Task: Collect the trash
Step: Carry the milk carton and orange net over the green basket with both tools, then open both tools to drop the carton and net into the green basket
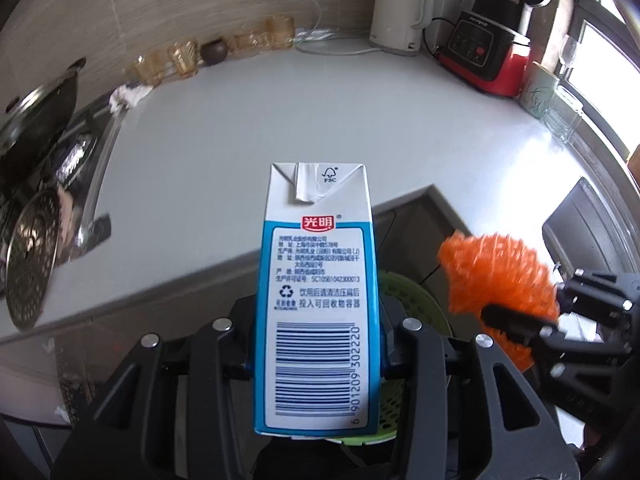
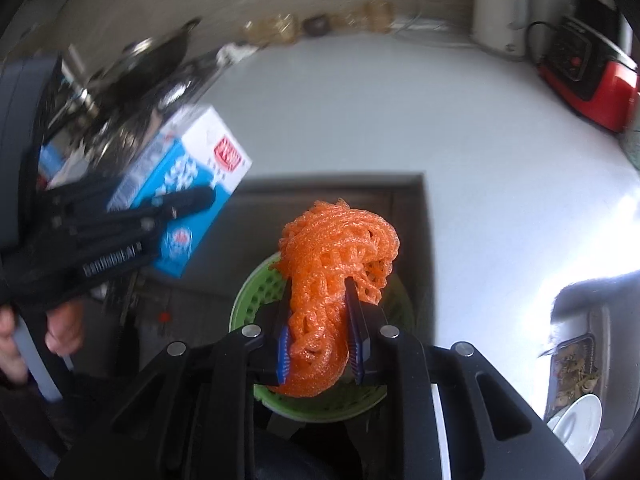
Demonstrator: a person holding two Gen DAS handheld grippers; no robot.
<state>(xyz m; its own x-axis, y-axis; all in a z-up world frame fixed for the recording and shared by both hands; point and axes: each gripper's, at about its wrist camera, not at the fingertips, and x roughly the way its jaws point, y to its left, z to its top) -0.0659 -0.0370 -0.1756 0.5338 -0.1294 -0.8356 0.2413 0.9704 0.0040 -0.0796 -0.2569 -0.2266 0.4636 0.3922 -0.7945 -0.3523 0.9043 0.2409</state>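
Left wrist view: the left gripper [image 1: 318, 344] clamps a blue-and-white milk carton [image 1: 318, 300] across its narrow sides, barcode face toward the camera and the folded top pointing away, so the carton stands out along the fingers. It hangs beyond the edge of the grey countertop [image 1: 280, 120], above a green perforated bin [image 1: 416, 300] of which only parts of the rim show behind the carton; this placement suggests the carton is being brought over the bin for dropping. At the right, the right gripper [image 1: 516, 326] enters carrying an orange foam net [image 1: 496, 276], blurred by movement. A white kettle [image 1: 400, 8] and a red-based blender [image 1: 488, 52] stand at the back of the counter, well apart from the work, and a crumpled white tissue [image 1: 128, 96] lies near the counter's left end, probably further trash to gather. Right wrist view: the right gripper [image 2: 320, 344] pinches the orange foam net [image 2: 336, 264] between its blue-padded fingers [image 2: 283, 348], the soft mesh squeezed narrow at the pads and bulging free beyond them. The net hangs directly over the green perforated bin [image 2: 256, 300], which sits below the counter's corner, so a release here would likely let it fall inside. At the left, the left gripper [image 2: 176, 210], held by a person's hand [image 2: 60, 328], carries the milk carton [image 2: 188, 184] tilted, beside the bin but not yet over it.
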